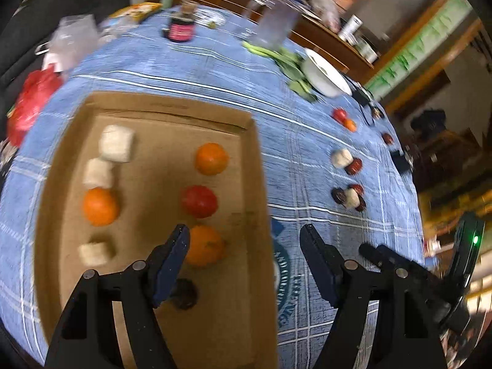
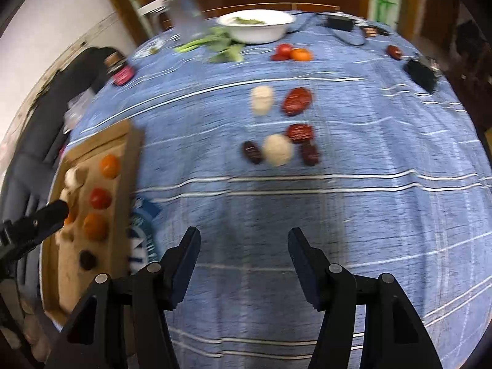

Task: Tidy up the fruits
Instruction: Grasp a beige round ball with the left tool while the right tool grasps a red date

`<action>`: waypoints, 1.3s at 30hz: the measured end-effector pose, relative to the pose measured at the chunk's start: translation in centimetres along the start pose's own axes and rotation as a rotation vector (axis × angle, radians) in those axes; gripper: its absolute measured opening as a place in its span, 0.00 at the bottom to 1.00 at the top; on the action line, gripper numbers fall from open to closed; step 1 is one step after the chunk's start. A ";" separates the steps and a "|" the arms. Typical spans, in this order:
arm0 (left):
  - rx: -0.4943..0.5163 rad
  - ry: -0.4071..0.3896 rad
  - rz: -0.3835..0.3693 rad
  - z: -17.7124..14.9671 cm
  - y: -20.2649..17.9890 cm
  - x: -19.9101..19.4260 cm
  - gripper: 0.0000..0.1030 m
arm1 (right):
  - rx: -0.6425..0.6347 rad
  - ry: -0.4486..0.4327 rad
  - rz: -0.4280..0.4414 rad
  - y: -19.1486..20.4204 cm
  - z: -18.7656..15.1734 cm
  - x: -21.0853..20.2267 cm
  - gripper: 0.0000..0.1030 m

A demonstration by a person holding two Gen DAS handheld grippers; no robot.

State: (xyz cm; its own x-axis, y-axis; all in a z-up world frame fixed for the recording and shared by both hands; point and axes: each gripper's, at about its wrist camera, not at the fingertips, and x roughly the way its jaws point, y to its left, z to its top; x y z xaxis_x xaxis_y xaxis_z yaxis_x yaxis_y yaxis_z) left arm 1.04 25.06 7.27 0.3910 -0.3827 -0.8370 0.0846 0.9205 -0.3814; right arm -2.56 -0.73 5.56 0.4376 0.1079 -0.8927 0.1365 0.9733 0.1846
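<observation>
The only lettering is on a round dark-blue printed emblem (image 1: 281,264) on the blue checked tablecloth (image 1: 323,141), lying just beside the long edge of the cardboard tray (image 1: 255,184). In the left wrist view pale capitals curve round its rim, but blur and the tray's edge leave only stray letters, and no whole word can be read. The dark jar (image 1: 180,29) near the far edge of the tablecloth bears a pink label whose print is too blurred to read.
</observation>
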 end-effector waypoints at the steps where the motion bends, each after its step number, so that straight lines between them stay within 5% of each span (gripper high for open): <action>1: 0.020 0.011 -0.008 0.1 -0.5 0.5 0.71 | 0.007 -0.006 -0.004 -0.5 0.2 -0.2 0.61; 12: 0.136 0.003 0.021 2.1 -4.9 2.2 0.71 | 0.071 -0.080 -0.024 -5.7 7.7 0.8 0.61; 24: 0.149 0.007 0.063 2.0 -7.4 4.7 0.62 | 0.157 -0.005 0.089 -8.3 12.9 8.2 0.61; 29: 0.169 0.009 0.077 2.2 -8.5 6.1 0.62 | 0.127 0.009 0.115 -7.4 13.5 9.4 0.53; 30: 0.171 0.014 0.080 2.4 -8.7 6.6 0.62 | 0.116 0.019 0.138 -7.3 13.6 9.5 0.34; 39: 0.233 0.047 0.042 5.4 -13.1 12.1 0.62 | 0.164 0.016 0.168 -11.0 11.5 7.0 0.34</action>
State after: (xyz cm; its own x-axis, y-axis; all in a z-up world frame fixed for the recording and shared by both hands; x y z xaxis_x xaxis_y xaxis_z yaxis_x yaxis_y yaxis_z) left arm 9.65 8.82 4.26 0.3563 -0.3417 -0.8697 0.2802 0.9270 -0.2494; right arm 9.22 -13.00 1.99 0.4522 0.2697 -0.8502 0.2061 0.8958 0.3938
